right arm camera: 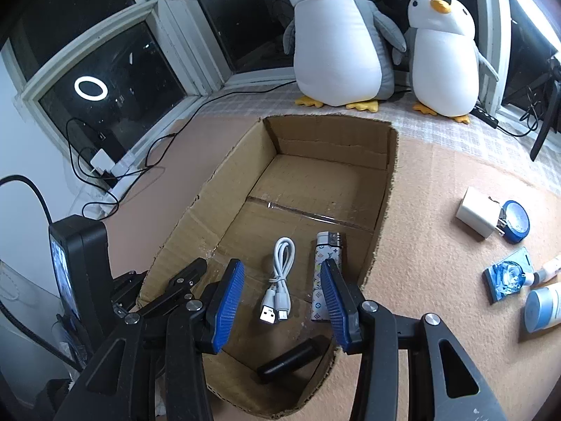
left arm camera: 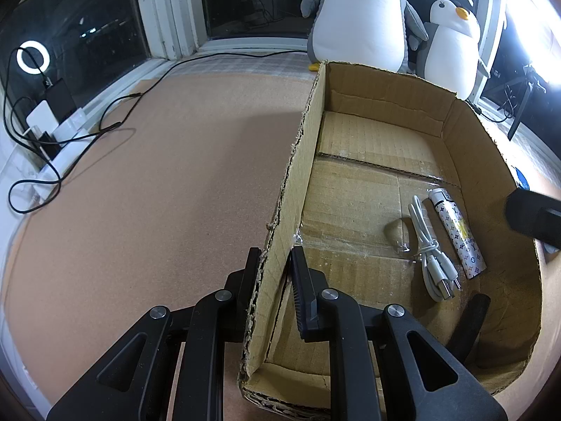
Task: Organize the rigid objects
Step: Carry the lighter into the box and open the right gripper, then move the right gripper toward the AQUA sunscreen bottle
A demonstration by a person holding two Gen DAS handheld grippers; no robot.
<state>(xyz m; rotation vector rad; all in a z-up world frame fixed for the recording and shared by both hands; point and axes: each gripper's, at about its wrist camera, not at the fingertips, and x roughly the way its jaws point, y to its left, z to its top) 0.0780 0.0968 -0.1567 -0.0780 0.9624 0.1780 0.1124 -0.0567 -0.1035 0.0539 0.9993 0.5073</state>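
We hold the cardboard box (left arm camera: 298, 189) wall pinched in the left gripper (left arm camera: 275, 273). Right gripper (right arm camera: 282, 291) jaws spread above the white cable (right arm camera: 278, 280) and lighter (right arm camera: 324, 273), both lying lower centre on the box floor. Risk: charger (right arm camera: 478, 215) and blue items at right edge sit close together; we could knock one when reaching for another.

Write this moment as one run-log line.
left gripper: shut on box wall | right gripper: open | box holds: cable, lighter

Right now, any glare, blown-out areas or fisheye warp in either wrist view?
Left wrist: blown-out white glare fills the top right corner; the bright ring light mirrors in the dark window; the open brown cardboard box bows strongly. Right wrist: the ring reflection repeats, exposure is more even, the window frames curve, and the white coiled USB cable stays sharp.
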